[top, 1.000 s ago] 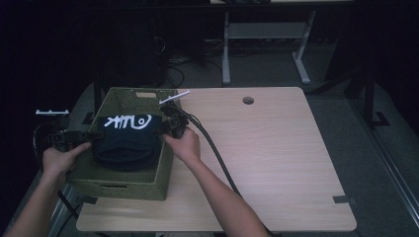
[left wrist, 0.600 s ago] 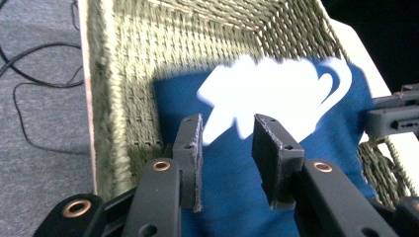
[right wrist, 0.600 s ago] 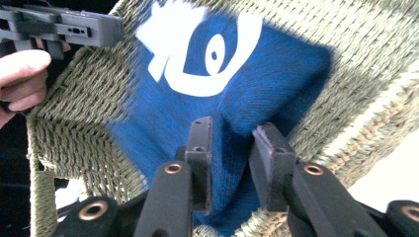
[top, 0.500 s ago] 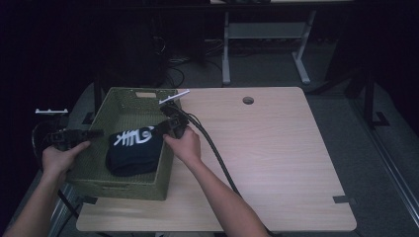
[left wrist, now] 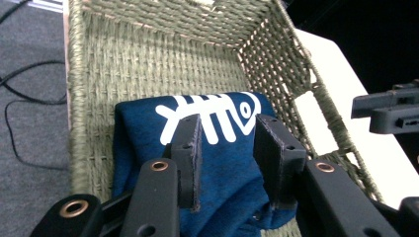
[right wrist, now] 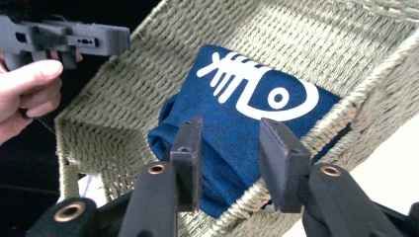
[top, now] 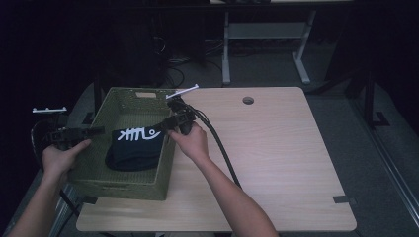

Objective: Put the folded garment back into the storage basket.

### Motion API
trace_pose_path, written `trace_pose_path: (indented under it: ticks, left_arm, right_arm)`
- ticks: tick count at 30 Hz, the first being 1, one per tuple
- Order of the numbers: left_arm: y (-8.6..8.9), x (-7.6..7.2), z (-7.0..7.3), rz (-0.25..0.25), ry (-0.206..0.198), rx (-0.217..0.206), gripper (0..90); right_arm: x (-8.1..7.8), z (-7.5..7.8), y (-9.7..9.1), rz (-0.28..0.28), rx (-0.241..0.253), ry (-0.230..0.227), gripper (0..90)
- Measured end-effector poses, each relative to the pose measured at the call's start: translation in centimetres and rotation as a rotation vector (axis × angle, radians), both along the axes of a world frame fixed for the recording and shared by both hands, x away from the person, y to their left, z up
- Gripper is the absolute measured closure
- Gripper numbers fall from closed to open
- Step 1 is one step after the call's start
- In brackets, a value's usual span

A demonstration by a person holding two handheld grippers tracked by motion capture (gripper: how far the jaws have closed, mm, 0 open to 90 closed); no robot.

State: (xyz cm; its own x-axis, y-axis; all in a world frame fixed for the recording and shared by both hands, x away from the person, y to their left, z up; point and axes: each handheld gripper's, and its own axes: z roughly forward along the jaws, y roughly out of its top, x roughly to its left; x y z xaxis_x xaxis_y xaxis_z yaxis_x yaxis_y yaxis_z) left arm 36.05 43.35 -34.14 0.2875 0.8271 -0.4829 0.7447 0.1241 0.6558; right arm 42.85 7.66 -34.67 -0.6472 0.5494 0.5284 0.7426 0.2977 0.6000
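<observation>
The folded blue cloth [top: 134, 148] lies in the woven basket [top: 118, 104] on the counter [top: 276, 148]. The left gripper [top: 94, 131] and right gripper [top: 165, 123] have just been opening; both stand parted, holding nothing.

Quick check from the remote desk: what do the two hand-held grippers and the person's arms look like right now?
Both are black: the left hand-held gripper and right hand-held gripper each have two flat rectangular jaws on arms with brass-coloured rivets. A thick black cable trails from the right one along the table. A white bar sticks out above it. The forearms are bare; no sleeves in view.
</observation>
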Motion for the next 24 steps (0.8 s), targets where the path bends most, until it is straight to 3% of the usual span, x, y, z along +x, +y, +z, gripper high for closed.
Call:
trace_pose_path:
  ticks: [6, 12, 24]
  left_arm:
    - [-0.5, -1.6, 1.1, 0.034, -0.020, 0.007, 59.2]
    - [-1.3, -3.1, 1.9, 0.028, -0.053, 0.016, 58.3]
    - [-4.1, -4.3, 2.4, 0.004, -0.094, 0.008, 54.4]
  right_arm:
    - [0.1, 0.6, -1.8, 0.002, 0.037, -0.012, 58.1]
    - [0.1, 0.8, -3.9, -0.011, 0.054, -0.011, 53.8]
    - [0.2, 1.1, -8.1, -0.040, 0.076, -0.016, 49.3]
